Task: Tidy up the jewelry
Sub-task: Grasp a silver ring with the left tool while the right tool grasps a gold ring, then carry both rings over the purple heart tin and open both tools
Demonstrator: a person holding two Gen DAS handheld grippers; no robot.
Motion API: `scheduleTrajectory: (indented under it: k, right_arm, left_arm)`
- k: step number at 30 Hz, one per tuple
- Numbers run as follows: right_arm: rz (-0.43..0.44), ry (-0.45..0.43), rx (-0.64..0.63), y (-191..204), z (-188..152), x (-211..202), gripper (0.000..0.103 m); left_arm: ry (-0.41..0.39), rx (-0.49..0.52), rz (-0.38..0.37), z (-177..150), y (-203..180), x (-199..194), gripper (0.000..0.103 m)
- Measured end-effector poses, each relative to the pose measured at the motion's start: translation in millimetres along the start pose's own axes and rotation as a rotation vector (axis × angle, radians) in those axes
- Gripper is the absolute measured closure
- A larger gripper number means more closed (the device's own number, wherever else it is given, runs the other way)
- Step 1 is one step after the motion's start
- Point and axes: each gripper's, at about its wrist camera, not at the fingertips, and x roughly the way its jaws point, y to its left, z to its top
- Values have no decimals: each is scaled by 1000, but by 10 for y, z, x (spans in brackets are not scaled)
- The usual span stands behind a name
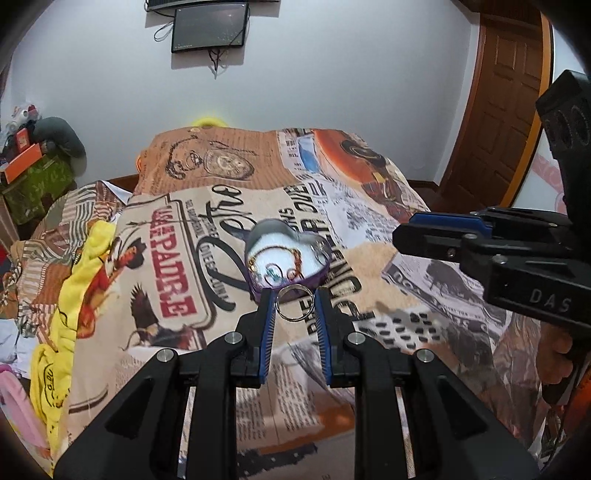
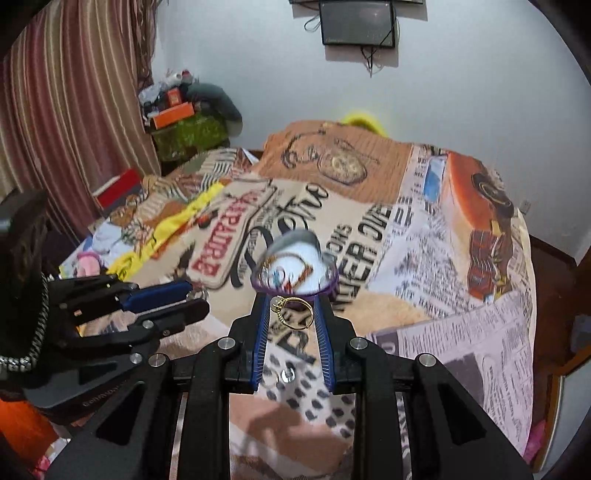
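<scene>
We hold a silver ring [image 1: 294, 303] clamped between the narrowly set jaws of the left gripper [image 1: 294, 295]. The right gripper [image 2: 293, 301] likewise pinches a gold ring [image 2: 294, 312]. Both rings hang above the printed bedspread [image 1: 424, 258], just short of the heart-shaped jewelry box [image 1: 286, 254], which lies open on it. A small silver piece [image 2: 286, 375] lies on the cloth below the right gripper. A wall monitor [image 1: 209, 27] hangs beyond.
</scene>
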Motion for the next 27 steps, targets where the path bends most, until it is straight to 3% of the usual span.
scheduleTrajectory:
  k: [12,27]
  right_arm:
    - [29,-34,21,-43,214,156,81]
    - [45,76,39,-176,303,730,81]
  left_arm:
    - [-20,-10,16,239,163,196,82]
    - [90,-19,-28,258,300,824,83]
